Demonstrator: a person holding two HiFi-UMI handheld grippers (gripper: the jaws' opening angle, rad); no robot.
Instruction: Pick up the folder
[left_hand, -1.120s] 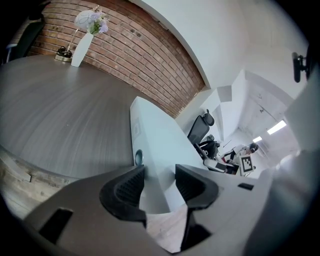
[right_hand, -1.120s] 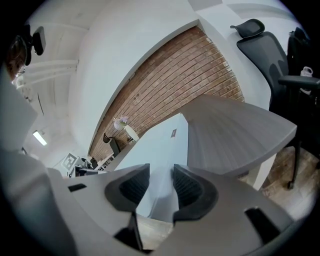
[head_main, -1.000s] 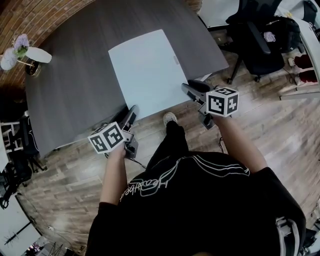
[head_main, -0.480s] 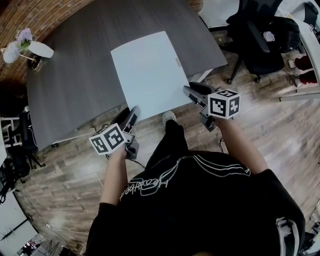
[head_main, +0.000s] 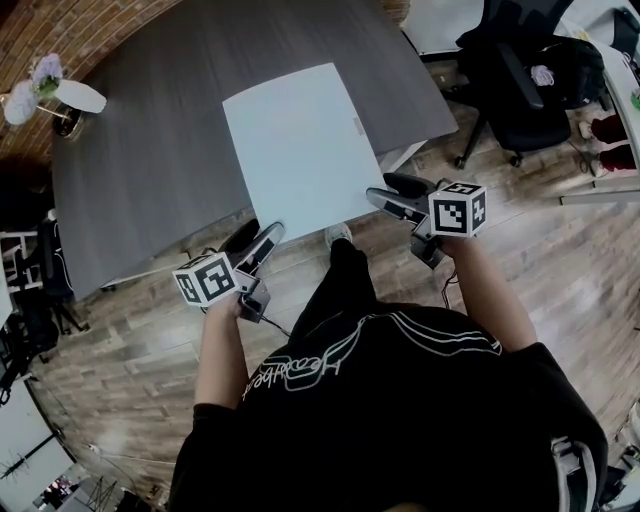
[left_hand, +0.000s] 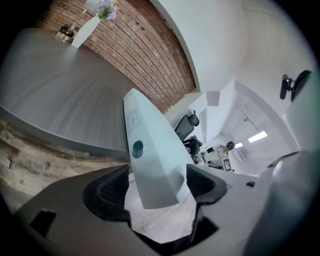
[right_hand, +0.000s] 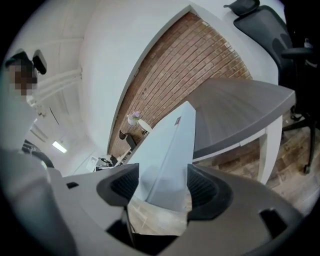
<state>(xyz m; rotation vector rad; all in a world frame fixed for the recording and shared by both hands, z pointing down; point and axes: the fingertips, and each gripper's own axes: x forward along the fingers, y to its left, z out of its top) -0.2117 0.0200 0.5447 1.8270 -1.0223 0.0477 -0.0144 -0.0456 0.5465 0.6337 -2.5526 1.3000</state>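
Since a second ago both pairs of jaws have widened and are opening. The left gripper (head_main: 260, 238) and right gripper (head_main: 386, 192) each loosely straddle a corner of the smooth, flat, pale-blue rectangular folder (head_main: 300, 150), which overhangs the near edge of the grey wood-grain table (head_main: 150, 150).

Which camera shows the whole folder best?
The head view: it looks down on the whole folder, flat on the grey table, with all four edges visible. The left and right gripper views each show only one near corner of it, close up.
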